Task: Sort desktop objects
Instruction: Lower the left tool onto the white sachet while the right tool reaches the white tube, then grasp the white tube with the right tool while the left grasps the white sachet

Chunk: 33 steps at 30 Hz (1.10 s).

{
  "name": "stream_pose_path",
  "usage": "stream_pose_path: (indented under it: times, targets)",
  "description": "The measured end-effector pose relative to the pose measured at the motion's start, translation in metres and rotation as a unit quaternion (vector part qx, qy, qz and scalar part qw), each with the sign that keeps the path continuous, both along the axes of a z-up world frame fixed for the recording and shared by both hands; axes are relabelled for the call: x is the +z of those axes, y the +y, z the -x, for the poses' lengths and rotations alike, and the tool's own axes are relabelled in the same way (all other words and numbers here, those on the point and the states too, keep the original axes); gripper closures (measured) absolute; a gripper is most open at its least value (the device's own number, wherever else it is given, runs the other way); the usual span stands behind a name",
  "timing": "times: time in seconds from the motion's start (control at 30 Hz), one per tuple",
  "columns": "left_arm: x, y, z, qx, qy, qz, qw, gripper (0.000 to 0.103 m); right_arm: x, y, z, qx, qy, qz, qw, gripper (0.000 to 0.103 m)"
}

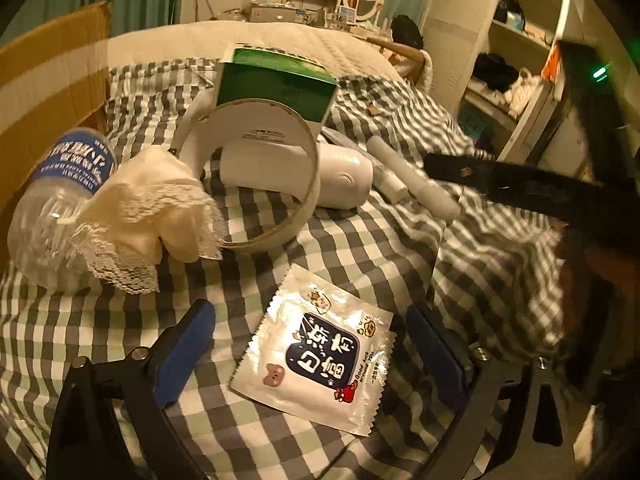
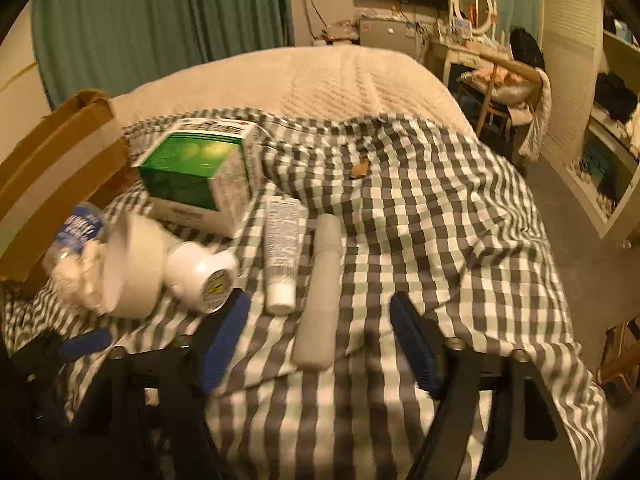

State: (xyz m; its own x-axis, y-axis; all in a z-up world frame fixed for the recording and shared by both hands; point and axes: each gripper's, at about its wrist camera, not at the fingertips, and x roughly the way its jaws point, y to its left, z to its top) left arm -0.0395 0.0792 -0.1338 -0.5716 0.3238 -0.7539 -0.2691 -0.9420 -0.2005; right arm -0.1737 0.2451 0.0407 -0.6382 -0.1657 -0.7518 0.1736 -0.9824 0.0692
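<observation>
On the checked cloth, a white snack packet (image 1: 320, 354) with a dark blue label lies between the blue pads of my left gripper (image 1: 316, 348), which is open and low over it. Behind it stand a tape roll (image 1: 264, 172), a lace cloth (image 1: 148, 220), a water bottle (image 1: 52, 200), a white jar (image 1: 344, 180) and a green box (image 1: 276, 84). My right gripper (image 2: 320, 340) is open around the near end of a grey cylinder (image 2: 320, 292). A white tube (image 2: 282, 256) lies just left of the cylinder.
A cardboard box (image 2: 52, 168) stands at the left edge of the bed. The checked cloth (image 2: 440, 220) drapes over the right side toward the floor. A shelf unit (image 1: 516, 60) and a dressing table (image 2: 472, 44) stand beyond. The other gripper's black body (image 1: 520, 188) reaches in from the right.
</observation>
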Motion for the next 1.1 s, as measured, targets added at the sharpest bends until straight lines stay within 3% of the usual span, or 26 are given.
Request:
stream_pose_path:
  times: [0.1, 0.4, 0.53, 0.73, 0.8, 0.87, 0.97, 1.1]
  targets:
    - [-0.001, -0.001, 0.003, 0.005, -0.006, 0.001, 1.0, 0.015, -0.013, 0.007, 0.017, -0.019, -0.021, 0.005, 1.0, 0.058]
    - [-0.003, 0.012, 0.0, -0.015, 0.002, 0.031, 0.9994, 0.028, -0.037, -0.004, 0.039, -0.002, -0.044, -0.011, 0.999, 0.06]
    - [-0.002, 0.012, 0.001, -0.02, 0.0, 0.033, 0.9993, 0.037, -0.037, -0.013, 0.035, 0.012, -0.049, -0.045, 0.998, 0.087]
    - [-0.001, 0.009, 0.002, -0.028, 0.002, 0.038, 0.9989, 0.051, -0.018, -0.01, 0.01, 0.017, -0.042, -0.039, 0.998, 0.089]
    - [-0.001, 0.011, 0.002, -0.035, 0.004, 0.045, 0.9984, 0.064, -0.006, -0.01, 0.0, 0.018, -0.036, -0.042, 0.998, 0.089]
    - [0.002, 0.015, -0.002, -0.048, 0.006, 0.052, 0.9975, 0.084, 0.004, -0.008, -0.007, 0.021, -0.036, -0.044, 0.998, 0.089]
    - [0.007, 0.018, -0.01, -0.054, 0.01, 0.066, 0.9963, 0.09, 0.021, -0.009, -0.024, 0.027, -0.03, -0.061, 0.997, 0.09]
    - [0.019, 0.014, -0.018, -0.052, 0.016, 0.049, 0.9973, 0.095, 0.039, -0.011, -0.045, 0.035, -0.023, -0.081, 0.996, 0.091]
